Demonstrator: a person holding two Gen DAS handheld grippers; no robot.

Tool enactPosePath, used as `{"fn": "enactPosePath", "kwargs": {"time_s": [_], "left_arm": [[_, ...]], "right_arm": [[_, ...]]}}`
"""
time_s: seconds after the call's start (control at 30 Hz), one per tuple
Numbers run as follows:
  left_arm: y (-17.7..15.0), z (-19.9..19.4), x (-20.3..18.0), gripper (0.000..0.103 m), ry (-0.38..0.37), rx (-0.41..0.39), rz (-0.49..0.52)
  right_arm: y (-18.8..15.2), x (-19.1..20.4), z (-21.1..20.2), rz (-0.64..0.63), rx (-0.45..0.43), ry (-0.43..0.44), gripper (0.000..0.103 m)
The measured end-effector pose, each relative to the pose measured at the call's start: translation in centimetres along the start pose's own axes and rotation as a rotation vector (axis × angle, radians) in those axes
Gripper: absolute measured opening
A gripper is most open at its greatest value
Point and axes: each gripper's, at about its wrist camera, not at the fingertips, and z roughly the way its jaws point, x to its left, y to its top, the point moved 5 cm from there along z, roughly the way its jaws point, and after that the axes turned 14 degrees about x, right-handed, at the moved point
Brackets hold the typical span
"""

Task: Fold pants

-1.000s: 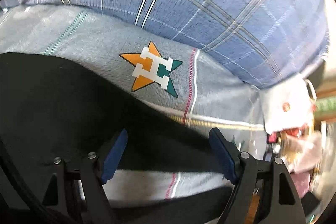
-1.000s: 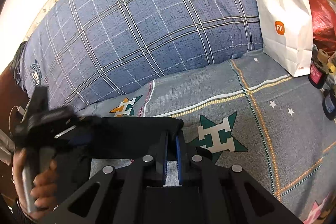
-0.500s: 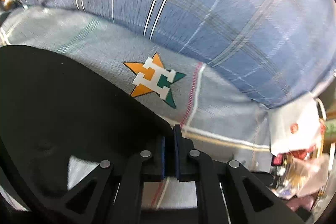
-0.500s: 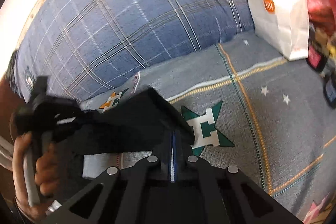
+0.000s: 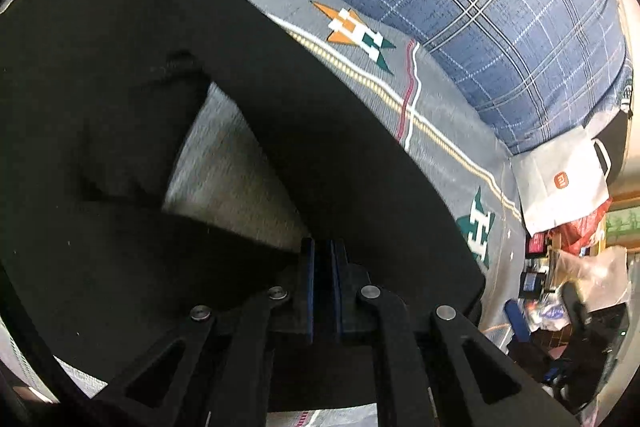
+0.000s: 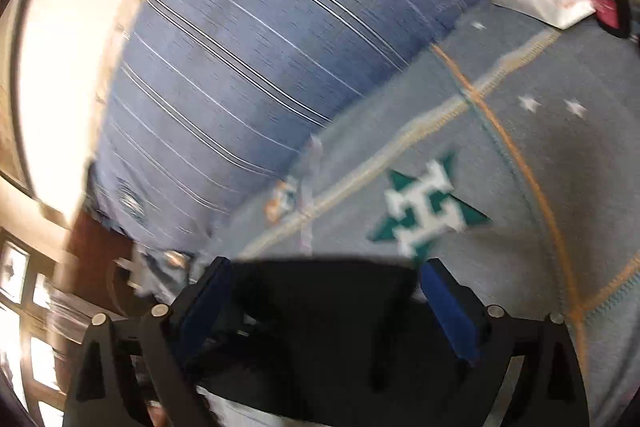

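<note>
Pants [image 5: 120, 75] half-folded on bed [image 5: 440, 131]: left gripper [image 5: 323, 287] pinches their edge, right gripper [image 6: 324, 303] spread open above them; folding unfinished.

The pants [image 5: 120, 39] are plain black cloth, filling the left and centre of the left wrist view; one band arcs from the upper left down to the lower right, lifted in a loop with a gap at centre left. In the right wrist view they lie blurred across the bottom centre [image 6: 320, 307]; creased and dark.
</note>
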Motion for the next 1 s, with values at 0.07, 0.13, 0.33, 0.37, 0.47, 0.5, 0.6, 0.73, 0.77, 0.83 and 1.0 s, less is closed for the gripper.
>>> {"fn": "enactPosePath", "kwargs": {"time_s": [0.07, 0.13, 0.33, 0.37, 0.47, 0.5, 0.6, 0.73, 0.77, 0.83, 1.0], "left_arm": [[0.0, 0.0, 0.1, 0.007, -0.010, -0.005, 0.002], [0.3, 0.1, -0.2, 0.007, -0.016, -0.006, 0.013], [0.9, -2.1, -0.5, 0.058, 0.005, -0.053, 0.074], [1.3, -2.5, -0.4, 0.065, 0.016, -0.070, 0.076], [3.0, -2.7, -0.2, 0.065, 0.044, -0.080, 0.067], [3.6, -2.5, -0.1, 0.065, 0.052, -0.073, 0.058], [5.6, -1.4, 0.3, 0.050, 0.062, -0.049, 0.030], [5.5, -1.5, 0.6, 0.011, 0.098, -0.039, 0.032], [4.9, -2.2, 0.5, 0.011, 0.090, -0.062, 0.043], [3.1, -3.5, 0.2, 0.010, 0.052, -0.098, 0.061], [-2.8, -5.4, 0.2, 0.006, -0.044, -0.122, 0.088]], "right_arm": [[-1.1, -0.9, 0.4, 0.020, 0.038, 0.021, 0.082], [-1.8, -1.4, 1.3, 0.033, 0.080, 0.039, 0.075], [-2.4, -1.2, 5.4, 0.069, 0.205, -0.011, 0.071], [-2.3, -1.0, 5.7, 0.062, 0.202, -0.031, 0.071], [-2.1, 0.1, 6.4, 0.020, 0.189, -0.137, 0.069], [-2.2, 0.3, 6.6, 0.011, 0.181, -0.177, 0.064], [-2.1, 0.7, 6.8, -0.011, 0.156, -0.271, 0.044], [-1.6, 0.5, 6.9, -0.030, 0.145, -0.313, 0.013], [-1.5, 0.5, 6.9, -0.034, 0.147, -0.297, 0.009], [-0.6, 0.3, 5.7, -0.043, 0.127, -0.269, 0.008], [1.0, 1.0, 1.9, -0.096, 0.030, -0.221, 0.007]]}}
